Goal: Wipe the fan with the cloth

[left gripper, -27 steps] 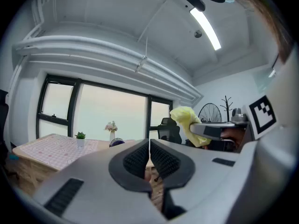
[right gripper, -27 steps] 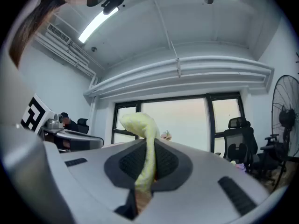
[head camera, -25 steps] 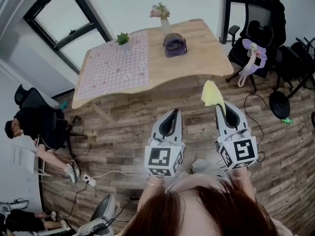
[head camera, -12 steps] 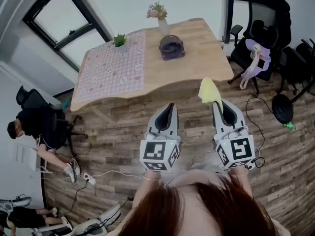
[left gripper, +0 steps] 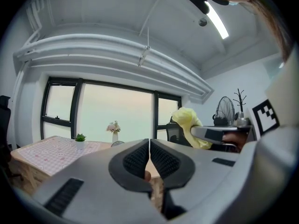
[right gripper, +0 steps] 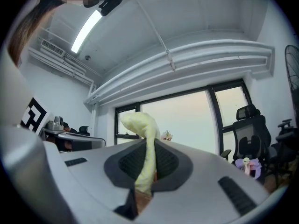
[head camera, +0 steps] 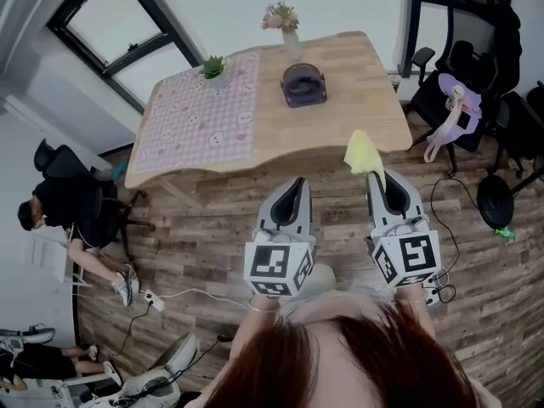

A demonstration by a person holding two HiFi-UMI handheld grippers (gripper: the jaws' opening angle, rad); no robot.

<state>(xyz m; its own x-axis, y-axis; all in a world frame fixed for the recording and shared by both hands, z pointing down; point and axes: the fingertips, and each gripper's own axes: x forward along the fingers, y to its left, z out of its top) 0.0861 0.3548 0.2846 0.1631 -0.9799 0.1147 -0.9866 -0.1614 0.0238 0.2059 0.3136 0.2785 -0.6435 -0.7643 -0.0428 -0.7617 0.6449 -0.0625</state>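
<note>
1. Cloth, yellow, is clamped between the right gripper's jaws, its top poking past the tips.
2. Left gripper jaws are pressed together, nothing between them.
3. Fan sits on the wooden table, at 12 o'clock from both grippers, well apart.
4. Pink mat lies at the fan's 9 o'clock.
</note>
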